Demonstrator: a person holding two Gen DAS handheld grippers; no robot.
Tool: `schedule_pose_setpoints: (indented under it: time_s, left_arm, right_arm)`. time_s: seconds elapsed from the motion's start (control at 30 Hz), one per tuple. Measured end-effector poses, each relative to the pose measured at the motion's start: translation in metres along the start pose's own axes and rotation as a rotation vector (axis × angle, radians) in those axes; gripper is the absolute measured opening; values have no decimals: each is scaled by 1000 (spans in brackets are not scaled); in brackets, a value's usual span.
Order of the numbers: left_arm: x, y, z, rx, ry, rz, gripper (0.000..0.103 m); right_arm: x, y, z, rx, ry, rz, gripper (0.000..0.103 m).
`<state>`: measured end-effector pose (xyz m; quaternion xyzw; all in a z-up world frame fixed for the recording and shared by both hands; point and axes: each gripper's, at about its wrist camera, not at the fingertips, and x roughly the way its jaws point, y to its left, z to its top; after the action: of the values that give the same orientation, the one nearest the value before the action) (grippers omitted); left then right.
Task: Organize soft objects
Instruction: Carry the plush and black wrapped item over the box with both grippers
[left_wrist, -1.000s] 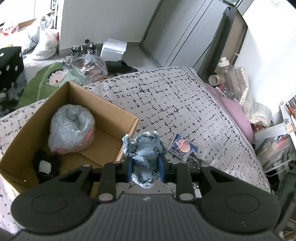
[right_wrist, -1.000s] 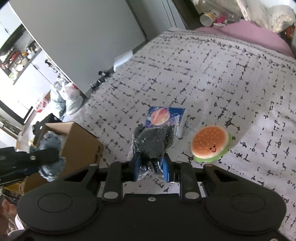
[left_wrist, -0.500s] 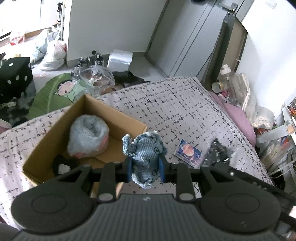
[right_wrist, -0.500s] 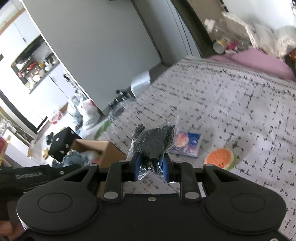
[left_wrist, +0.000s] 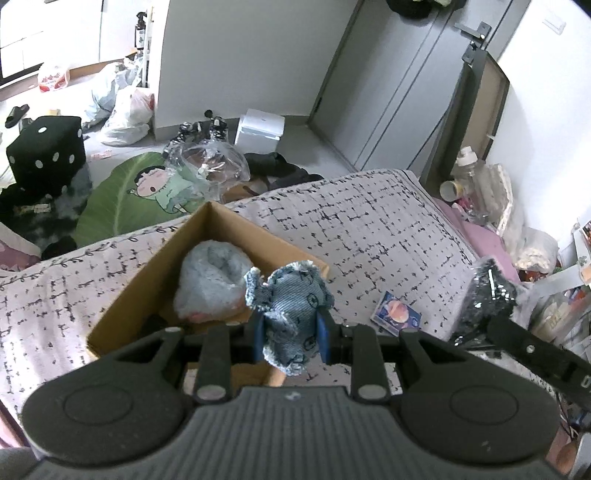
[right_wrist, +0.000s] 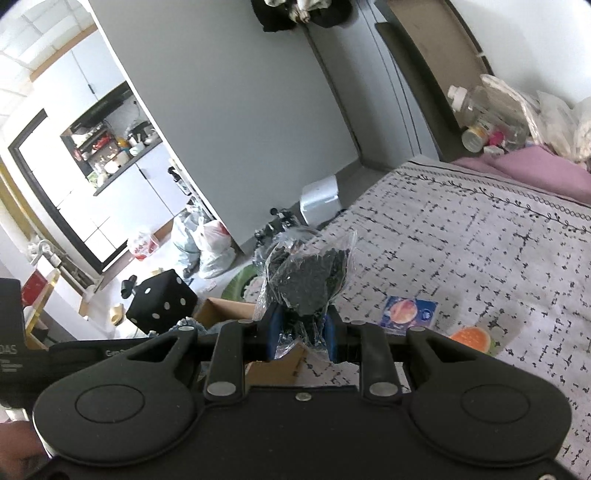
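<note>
My left gripper (left_wrist: 290, 338) is shut on a small blue denim plush toy (left_wrist: 291, 306) and holds it above the near right corner of the open cardboard box (left_wrist: 155, 273) on the bed. A fluffy grey-blue soft item (left_wrist: 210, 280) and a dark item (left_wrist: 153, 323) lie in the box. My right gripper (right_wrist: 301, 339) is shut on a black fuzzy item in a clear plastic bag (right_wrist: 306, 280), held high above the bed; this bag shows in the left wrist view (left_wrist: 487, 295) at the right. The box corner shows in the right wrist view (right_wrist: 225, 308).
A blue packet with an orange picture (left_wrist: 395, 314) (right_wrist: 408, 310) and a burger-shaped squishy toy (right_wrist: 471, 338) lie on the patterned bedspread (left_wrist: 369, 229). A pink pillow (right_wrist: 535, 166) and clutter are at the bed's far side. A black dice cube (left_wrist: 46, 155), bags and a white box (left_wrist: 258, 127) are on the floor.
Both grippers have risen with their loads. The right gripper has lifted the bagged item well off the bed and swung towards the box; the left gripper sits higher above the box corner.
</note>
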<state>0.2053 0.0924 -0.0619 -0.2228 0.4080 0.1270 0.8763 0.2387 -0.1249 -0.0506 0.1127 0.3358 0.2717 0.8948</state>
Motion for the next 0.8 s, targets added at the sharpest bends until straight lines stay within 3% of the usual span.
schedule_pose_setpoints:
  time_s: [0.37,0.8]
  left_arm:
    - [-4,32,6,-47,1,24,27]
    - [35,60,-2,-87,97,3,27]
  right_arm:
    - [13,25,-5,-51,14,55,24]
    - [43,59,-21,-111,68,63,24]
